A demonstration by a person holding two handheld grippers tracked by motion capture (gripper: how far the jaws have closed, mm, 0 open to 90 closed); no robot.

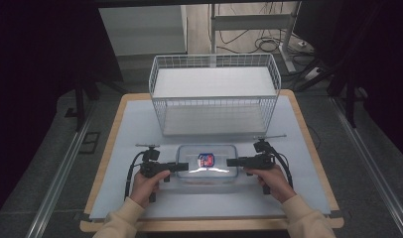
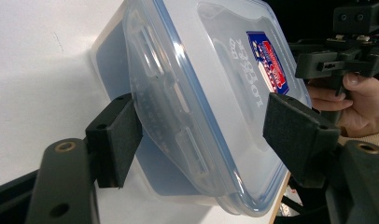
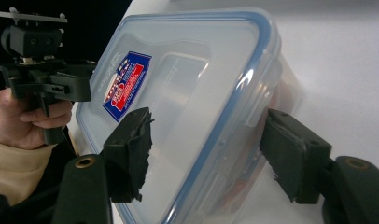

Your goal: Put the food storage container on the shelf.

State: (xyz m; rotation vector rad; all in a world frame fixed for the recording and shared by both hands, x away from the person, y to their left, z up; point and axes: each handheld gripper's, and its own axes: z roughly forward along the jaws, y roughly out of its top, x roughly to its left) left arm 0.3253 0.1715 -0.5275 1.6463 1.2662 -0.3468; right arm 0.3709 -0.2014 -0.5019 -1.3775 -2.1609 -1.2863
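Clear lidded food container (image 1: 207, 164) lying on the desk (image 1: 140, 129) before the wire basket (image 1: 214, 94), long axis running claw to claw. Left claw (image 1: 182, 167) and right claw (image 1: 233, 162) each straddle one short end, jaws apart, not visibly pressing.

The box (image 1: 207, 164) is a clear plastic container with a blue-rimmed lid (image 2: 215, 70) that sits closed on it. A red and blue sticker (image 3: 124, 86) is on the lid. It lies flat on the table, between my two grippers.
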